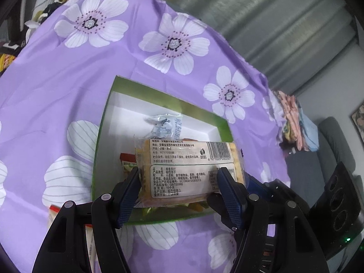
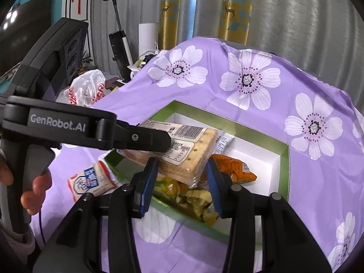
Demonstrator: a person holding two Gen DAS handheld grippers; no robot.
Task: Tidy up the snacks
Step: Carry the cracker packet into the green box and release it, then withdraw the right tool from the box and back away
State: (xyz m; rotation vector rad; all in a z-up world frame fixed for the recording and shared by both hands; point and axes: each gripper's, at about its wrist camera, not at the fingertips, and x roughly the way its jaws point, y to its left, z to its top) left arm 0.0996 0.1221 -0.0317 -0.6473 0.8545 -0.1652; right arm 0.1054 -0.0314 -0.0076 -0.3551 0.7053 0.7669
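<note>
Purple cloth (image 1: pixel 68 95) with white flowers covered the table, and grey curtains hung behind it. Your left gripper (image 1: pixel 178 176) held the cracker pack (image 1: pixel 182 170) across its width, blue pads pressed on both sides, label side up, just above the green box (image 1: pixel 103 136). In the right wrist view that same pack (image 2: pixel 193 154) hung tilted over the box's near left corner, with your left gripper's black finger (image 2: pixel 141 138) clamped over it. Your right gripper (image 2: pixel 182 170) stood partly open with nothing held: its left pad lay close beside the pack's lower edge, whether touching you could not tell, and its right pad stood apart from it.

Below the pack, the box (image 2: pixel 285 166) held an orange packet (image 2: pixel 232 167) toward the right, crumpled yellow-green wrappers (image 2: pixel 193 195) along the near wall, and a pale sachet (image 1: pixel 163 125) toward the back on the white floor. A red-and-green packet (image 1: pixel 127 161) showed at the left inside the box.

Outside the box, a white-and-blue snack bag (image 2: pixel 91 182) lay on the cloth just left of it. Your left hand (image 2: pixel 34 188) gripped the handle at the frame's left edge. A plastic bag (image 2: pixel 86 88) sat beyond the table's far left.
</note>
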